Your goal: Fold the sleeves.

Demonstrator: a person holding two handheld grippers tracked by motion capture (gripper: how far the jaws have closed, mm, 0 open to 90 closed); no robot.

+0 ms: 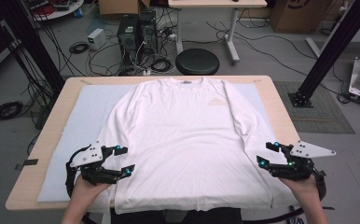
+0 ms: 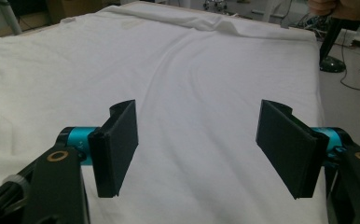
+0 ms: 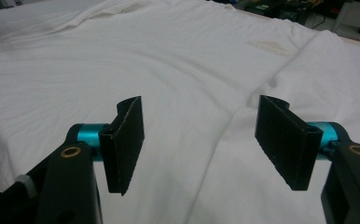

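A white long-sleeved shirt [image 1: 183, 135] lies flat on a pale mat on the table, collar away from me, hem at the near edge. My left gripper [image 1: 124, 161] hovers open over the shirt's lower left side, by the left sleeve. My right gripper [image 1: 266, 154] stands open over the lower right side, by the right sleeve. In the left gripper view the gripper [image 2: 197, 144] has its jaws wide apart above smooth shirt cloth [image 2: 192, 84] with nothing between them. The right gripper [image 3: 199, 140] is likewise open above the shirt [image 3: 169, 60], near the seam where sleeve meets body.
The wooden table [image 1: 38, 154] carries a pale blue-grey mat [image 1: 80, 112] under the shirt. Beyond the far edge stand a round black stool [image 1: 197, 61], computer towers [image 1: 136, 32] and tangled cables on the floor. A black frame post [image 1: 332, 46] rises at the right.
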